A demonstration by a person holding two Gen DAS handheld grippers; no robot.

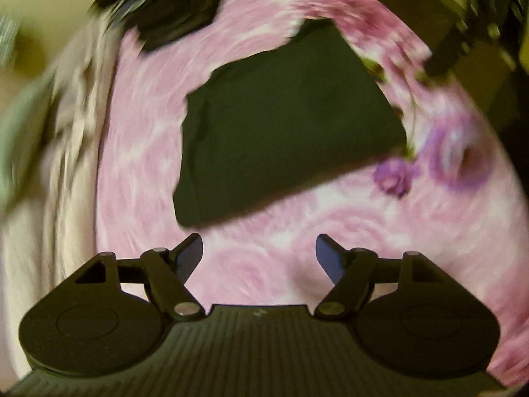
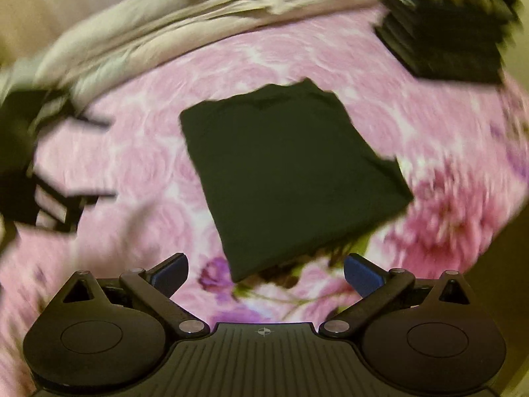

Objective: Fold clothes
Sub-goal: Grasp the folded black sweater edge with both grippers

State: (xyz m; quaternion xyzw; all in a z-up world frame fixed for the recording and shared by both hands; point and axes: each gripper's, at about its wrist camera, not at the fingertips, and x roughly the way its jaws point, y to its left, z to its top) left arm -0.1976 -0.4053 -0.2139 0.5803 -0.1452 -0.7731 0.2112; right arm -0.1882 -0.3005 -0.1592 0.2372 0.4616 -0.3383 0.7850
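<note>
A: How do the grippers stand over the folded shirt (image 2: 291,178)?

B: Both tilt steeply down. The left gripper (image 1: 259,258) hangs just short of the shirt's near edge, jaws apart, nothing between them. The right gripper (image 2: 266,276) does likewise, jaws spread wide and empty.

A: And the shirt?

B: It lies flat on the pink flowered bedspread (image 2: 139,165), a stack of dark clothes (image 2: 443,43) beyond its far right corner, cream bedding (image 2: 139,39) beyond its far left. Blur hides any label.

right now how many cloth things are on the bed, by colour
dark green folded shirt: 1
black folded stack: 1
beige crumpled cloth: 1
pink floral bedcover: 1
total: 4
</note>
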